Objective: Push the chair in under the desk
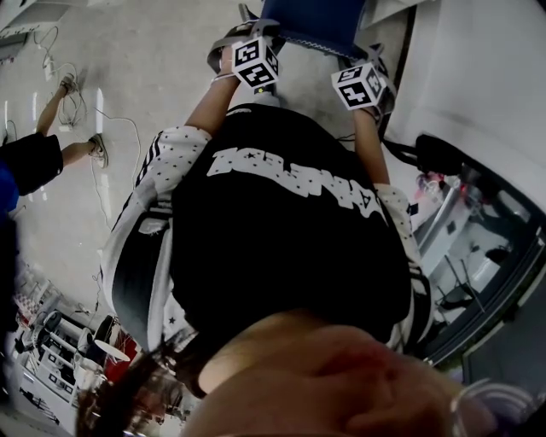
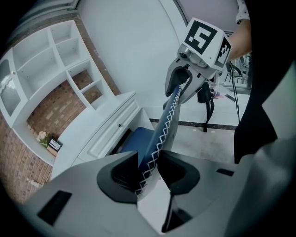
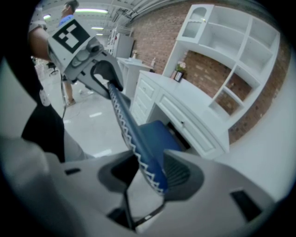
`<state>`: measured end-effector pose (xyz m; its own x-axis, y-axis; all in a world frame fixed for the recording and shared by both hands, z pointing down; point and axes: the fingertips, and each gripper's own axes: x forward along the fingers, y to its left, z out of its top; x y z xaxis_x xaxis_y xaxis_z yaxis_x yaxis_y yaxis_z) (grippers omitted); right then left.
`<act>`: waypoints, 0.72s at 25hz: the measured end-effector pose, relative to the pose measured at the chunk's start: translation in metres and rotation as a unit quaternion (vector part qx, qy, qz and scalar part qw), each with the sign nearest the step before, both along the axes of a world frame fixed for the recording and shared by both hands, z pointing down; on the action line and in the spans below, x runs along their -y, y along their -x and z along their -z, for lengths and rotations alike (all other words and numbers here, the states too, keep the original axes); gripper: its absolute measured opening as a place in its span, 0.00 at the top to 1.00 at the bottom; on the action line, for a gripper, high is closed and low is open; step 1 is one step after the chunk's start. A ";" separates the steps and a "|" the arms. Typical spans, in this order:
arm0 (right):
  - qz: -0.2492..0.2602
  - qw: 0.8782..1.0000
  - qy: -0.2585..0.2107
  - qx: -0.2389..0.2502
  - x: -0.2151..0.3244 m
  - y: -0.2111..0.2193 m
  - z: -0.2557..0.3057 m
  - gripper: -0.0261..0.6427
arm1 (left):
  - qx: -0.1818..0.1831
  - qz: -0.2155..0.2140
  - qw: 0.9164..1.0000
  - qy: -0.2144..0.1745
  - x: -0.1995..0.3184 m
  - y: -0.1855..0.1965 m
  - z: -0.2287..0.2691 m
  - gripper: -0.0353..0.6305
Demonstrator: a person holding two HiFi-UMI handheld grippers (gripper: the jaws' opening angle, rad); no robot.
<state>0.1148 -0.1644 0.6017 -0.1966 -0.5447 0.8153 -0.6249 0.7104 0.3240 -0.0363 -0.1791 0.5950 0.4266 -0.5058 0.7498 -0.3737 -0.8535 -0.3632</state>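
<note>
The blue chair back [image 1: 311, 21], edged with white zigzag stitching, stands at the top of the head view. My left gripper [image 1: 256, 32] and right gripper [image 1: 368, 61] both clamp its top edge. In the left gripper view the stitched chair back [image 2: 162, 132] runs between the left gripper's [image 2: 149, 159] pads up to the right gripper [image 2: 182, 85]. In the right gripper view the chair back [image 3: 129, 129] sits pinched in the right gripper [image 3: 147, 161], with the left gripper [image 3: 104, 76] further along it. The blue seat [image 2: 134, 141] [image 3: 157, 134] points at the white desk [image 2: 108, 132] [image 3: 185, 109], partly under its front.
White shelves [image 2: 60, 60] [image 3: 231, 51] on a brick wall rise above the desk. Another person's arms [image 1: 51, 154] reach to cables [image 1: 85, 111] on the floor at left. A black stand [image 2: 206, 104] is on the floor. A white cabinet [image 3: 125, 67] stands beyond the desk.
</note>
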 end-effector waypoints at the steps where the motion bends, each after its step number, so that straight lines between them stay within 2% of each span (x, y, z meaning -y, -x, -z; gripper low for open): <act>1: 0.000 1.000 0.001 0.000 0.001 0.000 0.000 0.71 | 0.000 0.000 1.000 0.000 0.001 0.000 0.000 0.71; 9: -0.010 1.000 0.006 -0.007 0.008 -0.001 0.002 0.71 | 0.000 -0.014 1.000 0.007 0.008 -0.002 -0.002 0.70; 12: -0.013 1.000 0.008 -0.006 0.008 0.002 0.003 0.70 | 0.013 -0.021 1.000 0.006 0.012 0.000 -0.005 0.67; 15: -0.016 1.000 0.012 -0.004 0.009 0.000 0.000 0.70 | 0.025 -0.038 0.999 -0.002 0.011 -0.003 -0.008 0.70; 18: -0.018 1.000 0.010 -0.007 0.011 -0.003 -0.001 0.70 | 0.020 -0.042 0.999 0.014 0.012 -0.006 -0.010 0.70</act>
